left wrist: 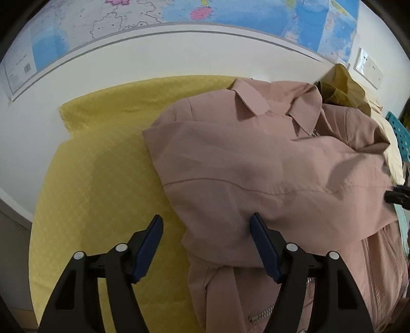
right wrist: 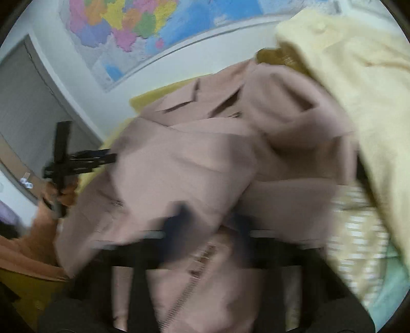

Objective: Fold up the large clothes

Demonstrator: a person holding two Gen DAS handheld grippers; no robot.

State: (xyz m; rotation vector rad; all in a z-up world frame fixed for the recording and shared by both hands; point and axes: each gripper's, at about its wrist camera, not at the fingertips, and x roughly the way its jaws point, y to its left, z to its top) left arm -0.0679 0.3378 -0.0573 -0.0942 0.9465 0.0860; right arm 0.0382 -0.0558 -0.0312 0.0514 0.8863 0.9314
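A dusty-pink zip jacket point(left wrist: 269, 164) lies collar-up on a yellow quilted cover point(left wrist: 102, 166), with one side folded over its front. My left gripper point(left wrist: 207, 230) is open at the jacket's near left edge. Its left finger is over the yellow cover and its right finger rests against the folded cloth. In the right wrist view everything is blurred. The right gripper point(right wrist: 210, 222) is low over the pink jacket point(right wrist: 192, 158), with jacket fabric bunched between its fingers, and it reads as shut on that fabric. In the left wrist view the right gripper is only a black tip at the right edge.
A pale yellow garment point(right wrist: 358, 76) and an olive one point(left wrist: 333, 94) are heaped behind the jacket on the right. A striped cloth point(right wrist: 358, 230) and a blue perforated basket point(left wrist: 399, 133) are also on that side. A map point(left wrist: 205, 10) hangs on the white wall behind.
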